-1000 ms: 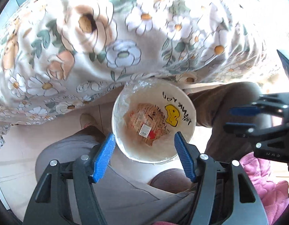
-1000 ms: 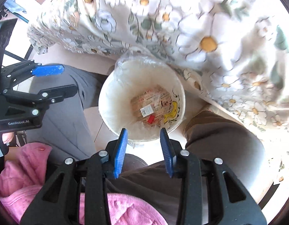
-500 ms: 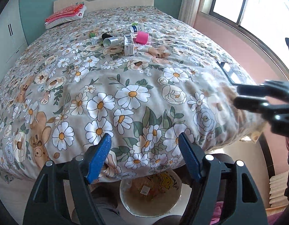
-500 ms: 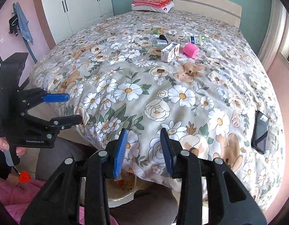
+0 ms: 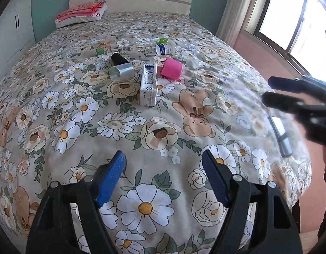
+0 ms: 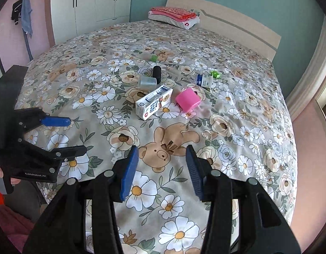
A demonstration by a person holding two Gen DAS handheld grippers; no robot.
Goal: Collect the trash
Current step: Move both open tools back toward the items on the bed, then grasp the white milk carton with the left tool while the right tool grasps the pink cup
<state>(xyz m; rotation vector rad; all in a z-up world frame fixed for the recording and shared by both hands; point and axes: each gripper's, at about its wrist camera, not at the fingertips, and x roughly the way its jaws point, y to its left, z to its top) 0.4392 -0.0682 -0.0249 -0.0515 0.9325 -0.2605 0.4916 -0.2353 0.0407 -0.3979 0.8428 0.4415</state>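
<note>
Jaws of the left gripper (image 5: 164, 176) spread wide and empty above the floral bedspread (image 5: 141, 139); the right gripper (image 6: 162, 168) gapes too, holding nothing. Ahead of both lies the trash: a white carton (image 5: 148, 84), pink roll (image 5: 171, 68), silver can (image 5: 120, 72), black cylinder (image 5: 119, 58), and a small white cup (image 5: 165, 48) farthest off.

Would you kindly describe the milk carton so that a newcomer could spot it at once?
On the floral bedspread, litter is clustered mid-bed. The milk carton lies at its near edge, between a clear plastic cup and a pink cup. It alone is a white rectangular box with blue print.
</note>
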